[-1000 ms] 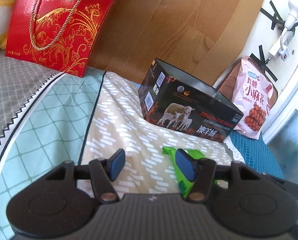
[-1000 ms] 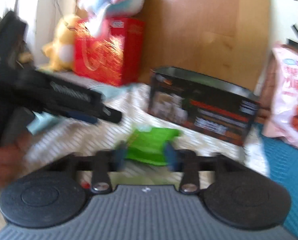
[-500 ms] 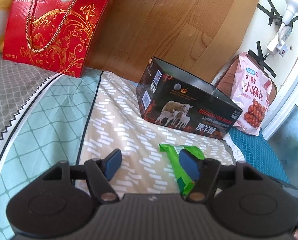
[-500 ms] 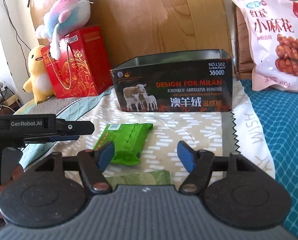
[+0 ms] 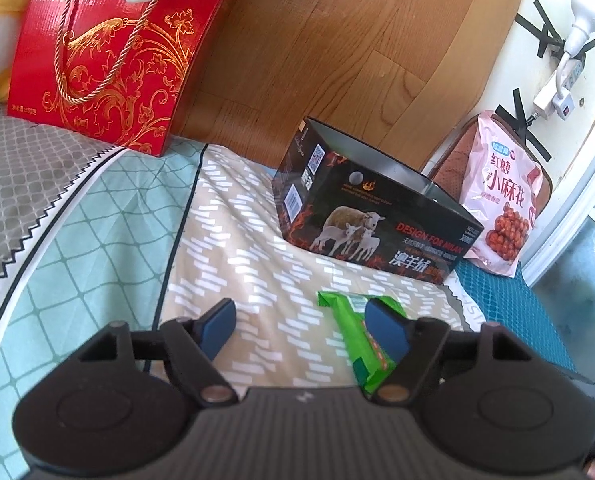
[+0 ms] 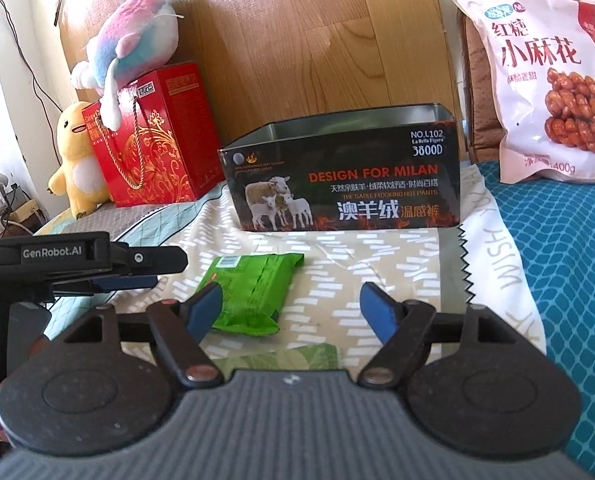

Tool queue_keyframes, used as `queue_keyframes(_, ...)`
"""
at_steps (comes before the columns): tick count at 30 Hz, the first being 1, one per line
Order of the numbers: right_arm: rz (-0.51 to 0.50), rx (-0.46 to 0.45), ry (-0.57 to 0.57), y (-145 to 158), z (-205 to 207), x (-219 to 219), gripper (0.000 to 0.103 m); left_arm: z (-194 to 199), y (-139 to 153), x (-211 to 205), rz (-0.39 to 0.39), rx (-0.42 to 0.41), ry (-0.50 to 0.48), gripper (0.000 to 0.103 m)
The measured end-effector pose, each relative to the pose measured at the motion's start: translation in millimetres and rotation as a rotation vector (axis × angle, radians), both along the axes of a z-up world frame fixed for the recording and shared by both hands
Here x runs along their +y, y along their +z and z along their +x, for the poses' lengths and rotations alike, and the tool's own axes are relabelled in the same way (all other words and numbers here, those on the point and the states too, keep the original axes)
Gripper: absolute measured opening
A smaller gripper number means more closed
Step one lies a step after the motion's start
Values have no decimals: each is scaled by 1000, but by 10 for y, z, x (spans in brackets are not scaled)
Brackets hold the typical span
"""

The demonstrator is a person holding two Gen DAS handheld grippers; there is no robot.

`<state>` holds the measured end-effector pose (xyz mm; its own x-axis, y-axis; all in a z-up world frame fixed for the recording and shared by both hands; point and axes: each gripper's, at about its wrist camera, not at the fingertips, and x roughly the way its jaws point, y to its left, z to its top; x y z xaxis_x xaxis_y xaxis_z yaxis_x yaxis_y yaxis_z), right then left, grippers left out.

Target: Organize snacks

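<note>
Jaws of the left gripper (image 5: 301, 326) and right gripper (image 6: 293, 308) stand apart, having just opened, gripping nothing. One green snack packet (image 6: 253, 290) lies on the bed (image 6: 329, 280). One open black tin (image 6: 345, 176), one pink snack bag (image 6: 553, 80).

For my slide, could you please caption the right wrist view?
Open right gripper poised over a green snack packet before an open black tin.

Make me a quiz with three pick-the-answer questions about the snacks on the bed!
1. Where does the green snack packet lie?
A. inside the tin
B. on the bedspread in front of the tin
C. on the red gift box
2. What colour is the big twisted-snack bag?
A. pink
B. blue
C. black
3. How is the black sheep tin?
A. lid on
B. tipped over
C. open on top

Answers: 1 B, the packet rests on the patterned bedspread; 2 A, its wrapper is pink; 3 C, its inside walls show.
</note>
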<state>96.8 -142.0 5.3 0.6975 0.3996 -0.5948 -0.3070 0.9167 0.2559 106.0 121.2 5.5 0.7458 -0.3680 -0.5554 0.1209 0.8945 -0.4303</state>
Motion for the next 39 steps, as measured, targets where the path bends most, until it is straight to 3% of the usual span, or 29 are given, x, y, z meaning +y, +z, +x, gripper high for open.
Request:
queue_keyframes(26,29,-11,-13,11,-21,-45,82,22,-6,-24,34,-11,-14,75)
queue_keyframes(34,41,-32,-28,26,-70,-42,85,23,1,-43,83,-16,14,75)
queue_keyframes(39,55,-45,-39,31,-89,-67,88,20,12,-47,134,-21,63,81)
